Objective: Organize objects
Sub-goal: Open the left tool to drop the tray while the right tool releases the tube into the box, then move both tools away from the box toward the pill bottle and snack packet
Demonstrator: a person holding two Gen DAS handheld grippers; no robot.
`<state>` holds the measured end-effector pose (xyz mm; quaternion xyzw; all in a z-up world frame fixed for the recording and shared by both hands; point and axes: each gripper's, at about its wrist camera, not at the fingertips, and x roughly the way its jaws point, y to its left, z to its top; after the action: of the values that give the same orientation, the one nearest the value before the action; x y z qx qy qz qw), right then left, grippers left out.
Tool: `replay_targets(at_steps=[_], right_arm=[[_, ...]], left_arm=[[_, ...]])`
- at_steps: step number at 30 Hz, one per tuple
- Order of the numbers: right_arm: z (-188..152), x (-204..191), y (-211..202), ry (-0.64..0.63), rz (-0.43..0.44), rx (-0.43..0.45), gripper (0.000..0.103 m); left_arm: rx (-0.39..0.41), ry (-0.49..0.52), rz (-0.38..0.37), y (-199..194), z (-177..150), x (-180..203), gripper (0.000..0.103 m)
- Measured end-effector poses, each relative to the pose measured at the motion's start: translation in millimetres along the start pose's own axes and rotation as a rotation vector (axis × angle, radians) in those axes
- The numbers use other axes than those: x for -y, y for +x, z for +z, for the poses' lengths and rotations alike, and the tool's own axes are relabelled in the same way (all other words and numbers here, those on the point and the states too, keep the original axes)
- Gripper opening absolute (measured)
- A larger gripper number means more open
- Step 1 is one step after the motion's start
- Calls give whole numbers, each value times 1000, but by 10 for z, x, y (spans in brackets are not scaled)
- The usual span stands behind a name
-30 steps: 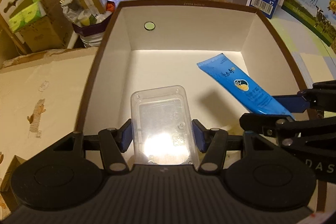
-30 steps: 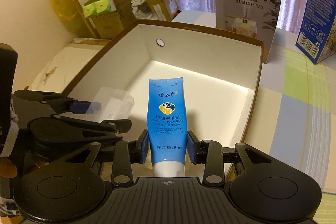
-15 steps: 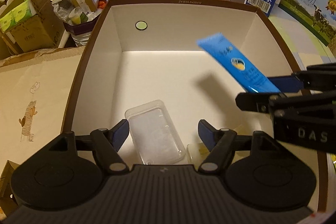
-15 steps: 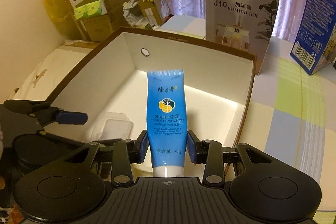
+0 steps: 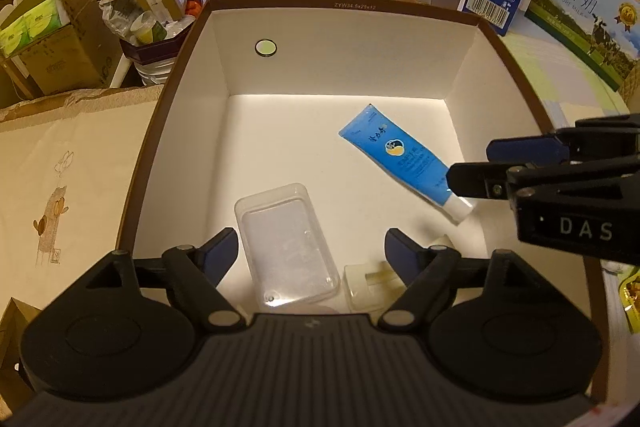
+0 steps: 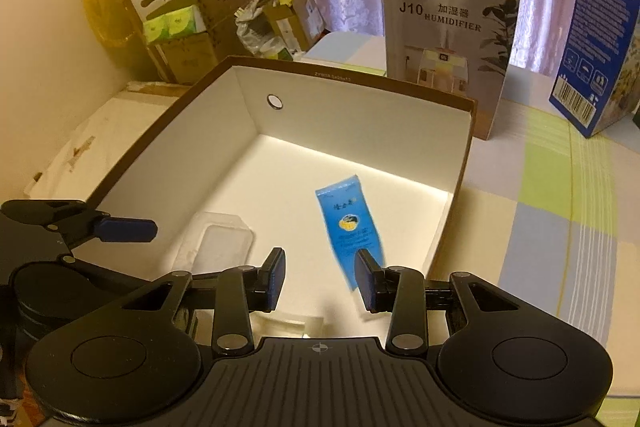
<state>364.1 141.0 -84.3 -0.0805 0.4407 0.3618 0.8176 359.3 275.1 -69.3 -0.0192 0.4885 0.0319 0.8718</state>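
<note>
Change: a second ago both grippers held items; now the clear plastic case (image 5: 286, 243) and the blue tube (image 5: 404, 157) are free inside the box (image 5: 176, 75).
Left gripper (image 5: 310, 247): jaws opening, spread well clear of the case on the floor between them.
Right gripper (image 6: 320, 277): jaws apart, pinching nothing; the tube looks blurred beside its right finger.
Left view only: small pale item (image 5: 370, 281) beside the case.
Right view only: checked cloth (image 6: 552, 195) under the humidifier box (image 6: 448, 47).
</note>
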Motion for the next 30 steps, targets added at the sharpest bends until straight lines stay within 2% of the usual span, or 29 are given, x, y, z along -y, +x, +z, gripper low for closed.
replay_targets(at_steps=[8,19,30], right_arm=[[-137,-23,-296,32,50,31,36],[-334,-166,-799,59,113,93,36],[-738,-133,-1372,117,128,135,36]], left_arm=[[20,-28,-19,-252,-142,14,80],[72,-63,6,-759,-337,48,83],[102,-69,-16,-1208,-640,285,84]])
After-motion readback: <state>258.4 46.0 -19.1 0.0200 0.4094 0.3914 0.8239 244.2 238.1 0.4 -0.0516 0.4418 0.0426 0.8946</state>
